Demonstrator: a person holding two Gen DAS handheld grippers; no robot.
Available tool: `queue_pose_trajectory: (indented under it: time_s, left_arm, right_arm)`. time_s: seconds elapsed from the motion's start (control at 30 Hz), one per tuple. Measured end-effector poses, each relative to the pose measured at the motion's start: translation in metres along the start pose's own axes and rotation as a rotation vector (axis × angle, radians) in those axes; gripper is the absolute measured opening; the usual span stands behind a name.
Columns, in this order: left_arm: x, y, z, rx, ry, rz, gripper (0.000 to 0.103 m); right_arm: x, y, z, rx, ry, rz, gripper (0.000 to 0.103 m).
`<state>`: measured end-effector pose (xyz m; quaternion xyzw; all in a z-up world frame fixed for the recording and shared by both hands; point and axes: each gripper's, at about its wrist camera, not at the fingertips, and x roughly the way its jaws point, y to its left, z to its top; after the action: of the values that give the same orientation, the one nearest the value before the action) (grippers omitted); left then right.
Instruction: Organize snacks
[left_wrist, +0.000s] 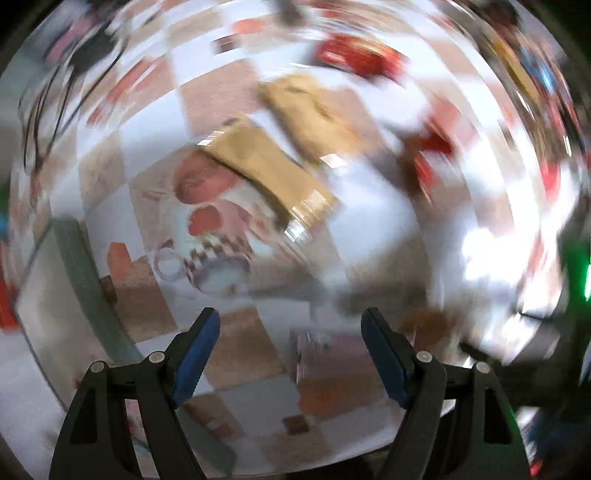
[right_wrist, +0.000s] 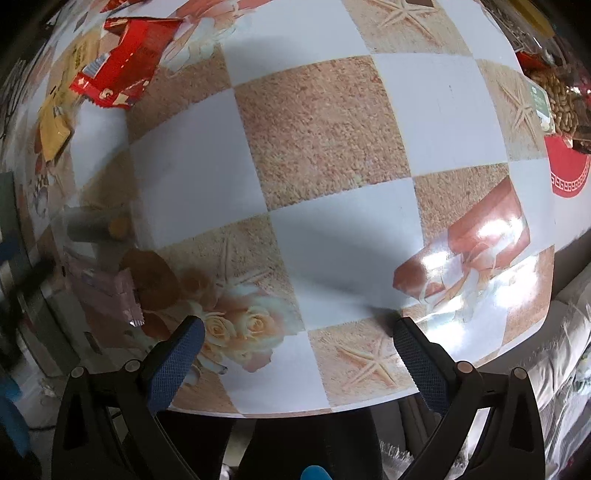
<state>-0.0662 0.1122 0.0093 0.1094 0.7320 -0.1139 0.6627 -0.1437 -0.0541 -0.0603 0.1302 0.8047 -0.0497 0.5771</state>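
Both grippers hang over the checkered worktop (right_wrist: 321, 140) with fingers spread wide, holding nothing. Ahead of the left gripper (left_wrist: 290, 354), two tan snack packets (left_wrist: 266, 166) lie blurred side by side. A red snack bag (right_wrist: 122, 62) lies far left of the right gripper (right_wrist: 299, 354).

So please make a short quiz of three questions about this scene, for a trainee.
1. True or false: the right hand-held gripper holds a snack.
2. Which colour is the snack packet at the far left of the table in the right wrist view? A) green B) red C) blue
3. Fill in: the left wrist view is strongly ____, yet the left hand-held gripper shows open and empty.

Key: 1 false; 2 B; 3 blurred
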Motion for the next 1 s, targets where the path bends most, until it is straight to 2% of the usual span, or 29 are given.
queue_pose_trajectory:
  time_s: [0.07,0.17,0.3,0.4,0.53,0.57,0.67,0.73,0.77,0.8,0.83,0.9,1.0]
  left_arm:
    - [0.003,0.018,0.019,-0.101,0.002,-0.018,0.082]
    - [0.006,0.035,0.041,-0.198,-0.002,-0.036,0.082]
    - [0.017,0.047,0.064,-0.288,0.021,-0.067,0.082]
    - [0.029,0.052,0.077,-0.349,0.048,-0.108,0.083]
    - [0.033,0.041,0.092,-0.293,0.043,-0.013,0.084]
    - [0.033,0.032,0.102,-0.28,0.037,-0.01,0.084]
    - [0.033,0.025,0.103,-0.263,0.026,-0.006,0.083]
    - [0.03,0.016,0.1,-0.254,0.011,-0.005,0.078]
    - [0.031,0.015,0.081,-0.239,-0.005,-0.003,0.071]
    - [0.03,0.012,0.073,-0.225,-0.017,-0.003,0.059]
    - [0.026,0.009,0.065,-0.208,-0.026,-0.002,0.053]
    - [0.023,-0.004,0.057,-0.178,-0.036,0.0,0.029]
    - [0.021,-0.001,0.044,-0.175,-0.041,-0.013,0.026]
  right_arm:
    - [0.001,0.002,-0.001,-0.015,-0.002,-0.012,0.103]
    - [0.009,0.011,-0.018,-0.044,-0.003,-0.044,0.103]
    - [0.014,0.02,-0.025,-0.085,-0.008,-0.079,0.103]
    - [0.015,0.022,-0.029,-0.086,-0.011,-0.073,0.103]
    - [0.014,0.023,-0.031,-0.088,-0.006,-0.073,0.103]
    - [0.014,0.025,-0.029,-0.088,-0.005,-0.073,0.103]
    - [0.015,0.027,-0.033,-0.09,-0.006,-0.075,0.103]
    - [0.014,0.022,-0.026,-0.09,-0.004,-0.075,0.103]
    - [0.013,0.022,-0.025,-0.09,-0.002,-0.076,0.103]
    - [0.013,0.021,-0.025,-0.089,0.0,-0.076,0.103]
    - [0.014,0.022,-0.026,-0.089,0.0,-0.077,0.103]
    - [0.015,0.024,-0.026,-0.087,-0.001,-0.078,0.103]
    - [0.015,0.025,-0.026,-0.085,-0.004,-0.08,0.103]
